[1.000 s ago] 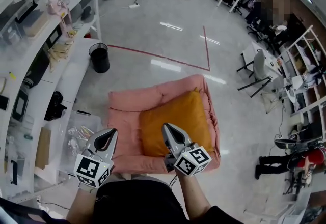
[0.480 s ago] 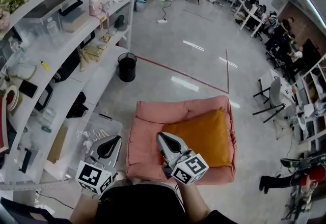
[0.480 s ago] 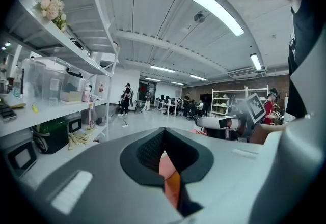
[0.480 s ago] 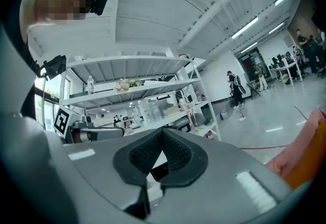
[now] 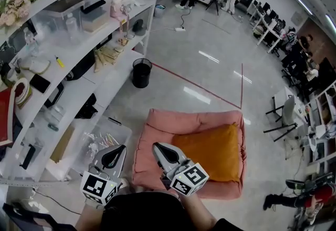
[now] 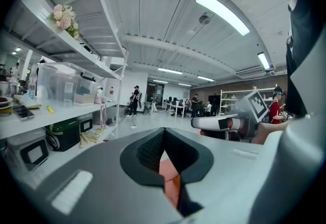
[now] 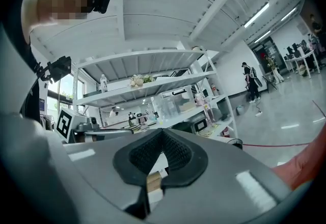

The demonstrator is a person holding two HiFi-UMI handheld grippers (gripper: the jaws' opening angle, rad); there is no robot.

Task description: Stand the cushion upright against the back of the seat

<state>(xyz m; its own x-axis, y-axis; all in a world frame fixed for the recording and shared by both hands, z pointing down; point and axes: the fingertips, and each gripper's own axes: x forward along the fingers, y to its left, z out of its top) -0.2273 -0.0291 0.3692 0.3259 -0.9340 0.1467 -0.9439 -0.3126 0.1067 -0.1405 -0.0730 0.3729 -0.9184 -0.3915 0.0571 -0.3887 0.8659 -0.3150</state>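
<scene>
Head view: orange cushion [image 5: 218, 151] lies in pink seat [image 5: 157, 133], filling its right part. Right claw [image 5: 156, 147] pressed together, empty, over seat's left part, just left of cushion, apart from it. Left claw [image 5: 120, 148] pressed together, off seat, beside its left edge, farther from cushion.

Left gripper view: jaws together, nothing between; slivers of seat and cushion show below tips.

Right gripper view: jaws together, empty; seat edge at lower right, shelves [image 7: 153, 88] ahead; cushion not in view.
</scene>
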